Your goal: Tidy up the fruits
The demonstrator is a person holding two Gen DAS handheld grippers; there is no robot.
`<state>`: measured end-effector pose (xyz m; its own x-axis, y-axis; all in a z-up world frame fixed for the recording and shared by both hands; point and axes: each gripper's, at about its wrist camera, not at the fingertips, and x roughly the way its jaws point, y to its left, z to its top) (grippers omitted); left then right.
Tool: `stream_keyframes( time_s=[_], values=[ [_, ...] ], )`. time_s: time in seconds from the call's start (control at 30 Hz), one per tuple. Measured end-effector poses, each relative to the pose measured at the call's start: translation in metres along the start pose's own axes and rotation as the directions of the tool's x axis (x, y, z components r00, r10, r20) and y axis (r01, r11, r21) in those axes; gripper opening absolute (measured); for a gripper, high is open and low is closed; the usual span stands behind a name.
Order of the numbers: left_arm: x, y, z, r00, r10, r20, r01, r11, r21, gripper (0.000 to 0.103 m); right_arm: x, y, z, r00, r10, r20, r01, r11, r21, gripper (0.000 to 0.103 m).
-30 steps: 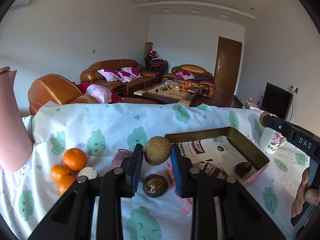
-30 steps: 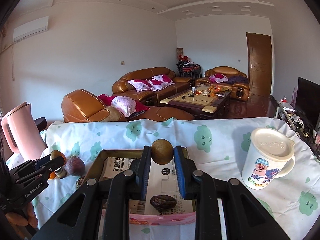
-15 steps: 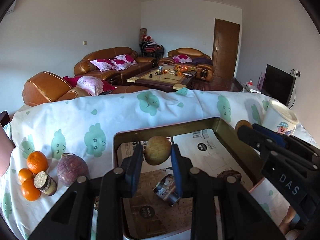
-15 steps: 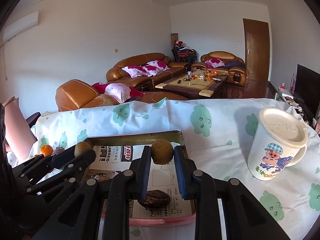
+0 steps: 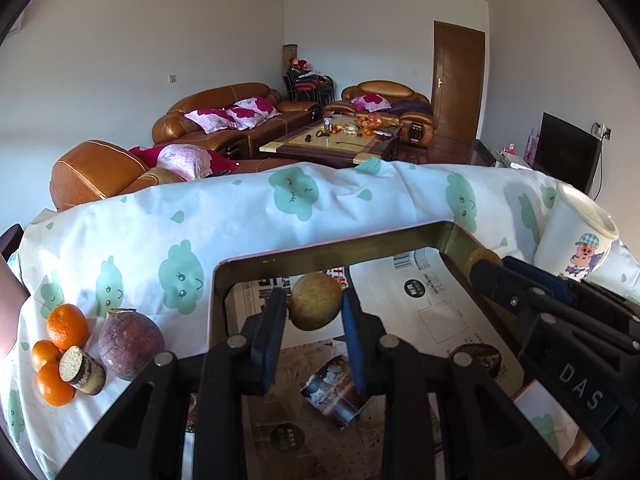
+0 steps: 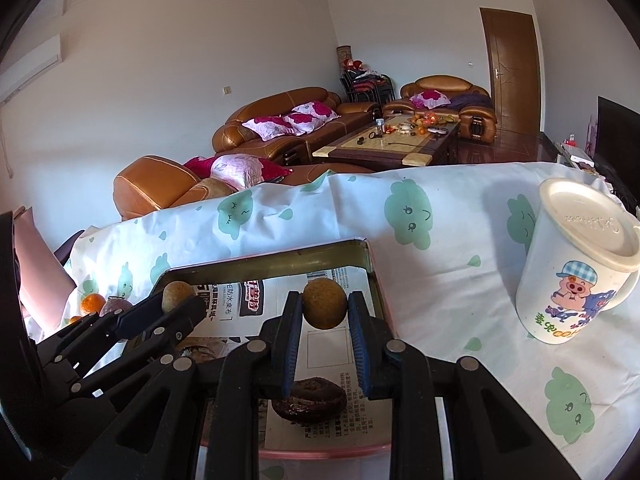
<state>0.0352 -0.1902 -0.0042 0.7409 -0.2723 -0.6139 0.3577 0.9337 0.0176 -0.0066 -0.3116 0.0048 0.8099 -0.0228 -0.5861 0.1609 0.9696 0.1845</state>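
Observation:
My left gripper (image 5: 314,312) is shut on a round yellow-brown fruit (image 5: 316,302) and holds it over the left part of a paper-lined metal tray (image 5: 320,250). My right gripper (image 6: 325,312) is shut on a similar brown fruit (image 6: 324,303) over the right part of the same tray (image 6: 272,262). A dark wrinkled fruit (image 6: 309,400) lies in the tray below the right gripper. The right gripper with its fruit shows in the left wrist view (image 5: 482,260). The left gripper with its fruit shows in the right wrist view (image 6: 178,294).
Three oranges (image 5: 66,326), a purple passion fruit (image 5: 130,344) and a small cork-topped jar (image 5: 82,370) lie on the tablecloth left of the tray. A lidded cartoon mug (image 6: 576,260) stands right of the tray. A pink jug (image 6: 36,272) stands at the far left.
My left gripper has carried its fruit from beside the oranges to over the tray. My right gripper has lowered slightly over the tray with its fruit.

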Motion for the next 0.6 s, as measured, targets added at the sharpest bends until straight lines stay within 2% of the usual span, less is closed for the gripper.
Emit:
stream_keyframes(
  time_s=[0.6],
  values=[
    [0.0078,0.0039,-0.0009,0.999,0.014,-0.042,-0.015,1.0,-0.015,0.03,0.0084,-0.0008,-0.0046,0.997,0.06,-0.049,-0.058,0.997,0.04,0.025]
  ],
)
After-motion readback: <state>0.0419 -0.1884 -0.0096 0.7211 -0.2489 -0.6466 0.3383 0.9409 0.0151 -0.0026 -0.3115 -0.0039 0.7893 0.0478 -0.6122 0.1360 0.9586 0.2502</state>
